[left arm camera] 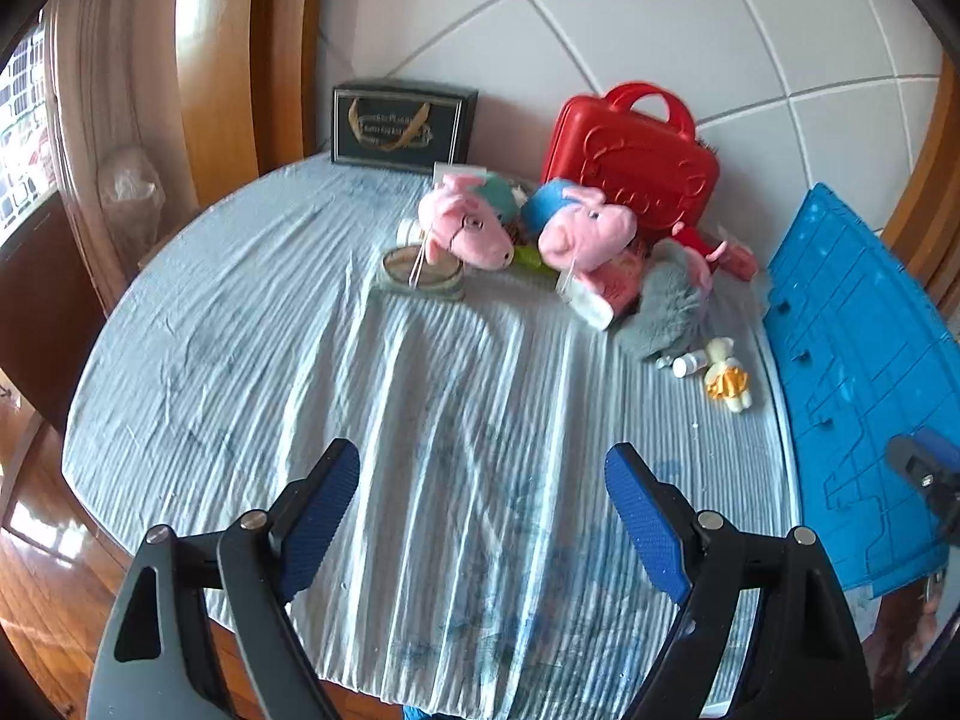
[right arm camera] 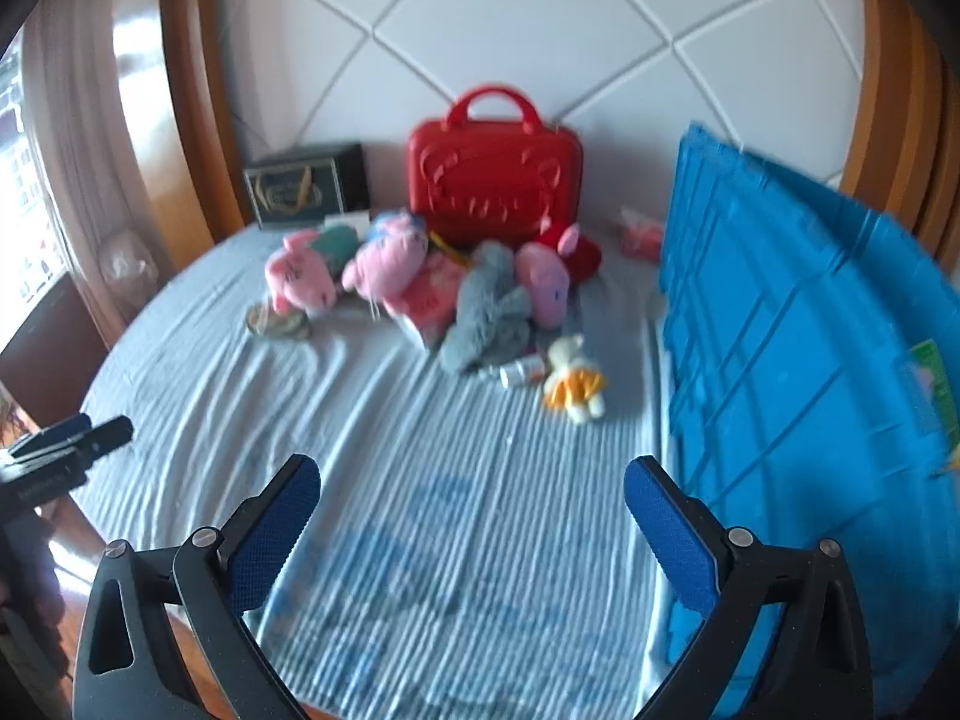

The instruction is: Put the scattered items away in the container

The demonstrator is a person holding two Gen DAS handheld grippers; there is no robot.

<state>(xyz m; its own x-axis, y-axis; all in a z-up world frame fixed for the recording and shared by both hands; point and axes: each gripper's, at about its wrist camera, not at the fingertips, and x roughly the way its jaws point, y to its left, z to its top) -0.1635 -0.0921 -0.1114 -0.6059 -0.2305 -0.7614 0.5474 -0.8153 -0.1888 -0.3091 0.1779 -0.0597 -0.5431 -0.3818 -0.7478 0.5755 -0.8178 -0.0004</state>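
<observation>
Both the left gripper [left arm camera: 483, 516] and right gripper [right arm camera: 472, 531] are hanging spread wide and empty above the bedsheet [left arm camera: 420, 396]. The soft toys [right arm camera: 390, 276] are lying heaped at twelve o'clock, the blue crate [right arm camera: 798, 360] standing at three. They are looking light and squashy; pinching a plump body should be holding best.

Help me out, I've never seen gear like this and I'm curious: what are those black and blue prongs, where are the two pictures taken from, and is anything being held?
No robot here: a person carries a two-finger gripper in each hand, each with a fisheye camera looking along its fingers. The left gripper and right gripper are both open and empty.

On the striped blue sheet lie pink pig plush toys, a grey plush, a small yellow-and-white plush, a small white bottle and a round tin. Behind stand a red carry case and a dark box; at the right is a blue plastic crate.
</observation>
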